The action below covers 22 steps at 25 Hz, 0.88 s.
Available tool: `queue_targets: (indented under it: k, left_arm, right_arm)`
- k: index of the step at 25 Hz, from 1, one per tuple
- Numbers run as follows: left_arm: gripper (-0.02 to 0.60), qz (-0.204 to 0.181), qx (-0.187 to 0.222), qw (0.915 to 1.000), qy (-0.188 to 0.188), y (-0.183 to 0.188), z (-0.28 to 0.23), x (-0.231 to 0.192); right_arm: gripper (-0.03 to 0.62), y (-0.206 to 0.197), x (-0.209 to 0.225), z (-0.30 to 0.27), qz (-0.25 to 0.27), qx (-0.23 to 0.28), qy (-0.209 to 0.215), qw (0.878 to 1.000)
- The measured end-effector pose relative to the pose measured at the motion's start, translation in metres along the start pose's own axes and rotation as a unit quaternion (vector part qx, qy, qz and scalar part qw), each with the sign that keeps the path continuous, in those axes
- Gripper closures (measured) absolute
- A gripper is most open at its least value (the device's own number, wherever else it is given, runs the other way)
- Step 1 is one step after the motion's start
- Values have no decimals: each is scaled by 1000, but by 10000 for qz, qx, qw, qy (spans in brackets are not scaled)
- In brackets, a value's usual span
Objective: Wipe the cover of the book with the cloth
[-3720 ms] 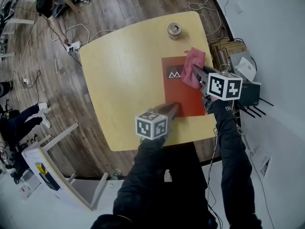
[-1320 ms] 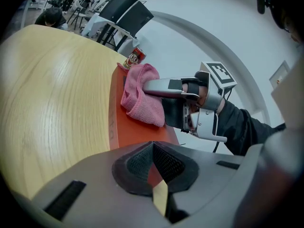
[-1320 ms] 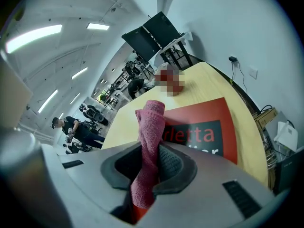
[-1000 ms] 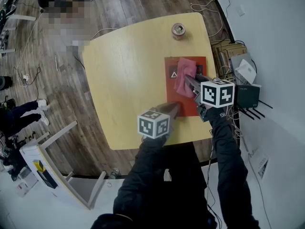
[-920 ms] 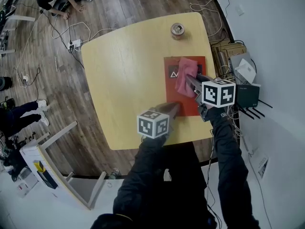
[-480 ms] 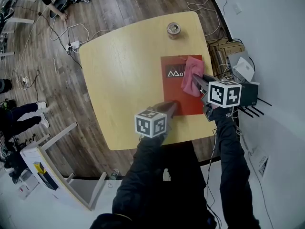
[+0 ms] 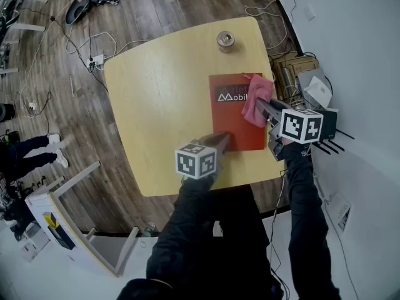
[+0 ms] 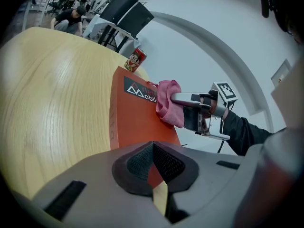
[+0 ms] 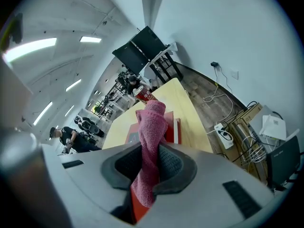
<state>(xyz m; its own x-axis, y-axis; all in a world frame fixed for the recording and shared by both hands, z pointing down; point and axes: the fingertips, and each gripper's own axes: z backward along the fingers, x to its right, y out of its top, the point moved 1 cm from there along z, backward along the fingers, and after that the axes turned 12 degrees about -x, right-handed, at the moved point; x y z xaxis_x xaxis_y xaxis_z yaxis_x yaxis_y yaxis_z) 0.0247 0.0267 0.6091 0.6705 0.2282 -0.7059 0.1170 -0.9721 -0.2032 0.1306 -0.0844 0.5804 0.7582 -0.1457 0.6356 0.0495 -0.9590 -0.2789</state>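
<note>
Can (image 7: 225, 40) beyond book (image 7: 232, 122), cloth (image 7: 254, 100) in right tongs (image 9: 151, 167)

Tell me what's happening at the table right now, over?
Right gripper shut on pink cloth, cloth at right edge of red book. Left gripper shut, tip at its near edge. Can stands apart beyond it.

Pale wood table (image 7: 156, 105) with rounded corners, on a dark plank floor (image 7: 156, 5). White wall (image 7: 369, 49) past the table's right edge, with a cardboard box (image 7: 289, 64) at its foot. Power strip (image 7: 95, 60) on the floor off the far-left corner. Ceiling strip lights (image 9: 33, 49), lit.
</note>
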Motion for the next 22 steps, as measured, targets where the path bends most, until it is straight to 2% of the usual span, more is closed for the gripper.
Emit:
queue_targets:
  k: [10, 16, 22]
  left_arm:
    - [548, 93, 76, 9998, -179, 1, 4, 1]
    - [547, 6, -19, 9987, -501, -15, 5, 12]
    - [547, 109, -16, 9984, -562, -21, 6, 10]
  right_arm:
    - [514, 4, -48, -8, 168, 6, 392, 9991]
    - [514, -2, -77, -29, 289, -154, 615, 9976]
    - [514, -15, -98, -59, 368, -526, 826, 9945]
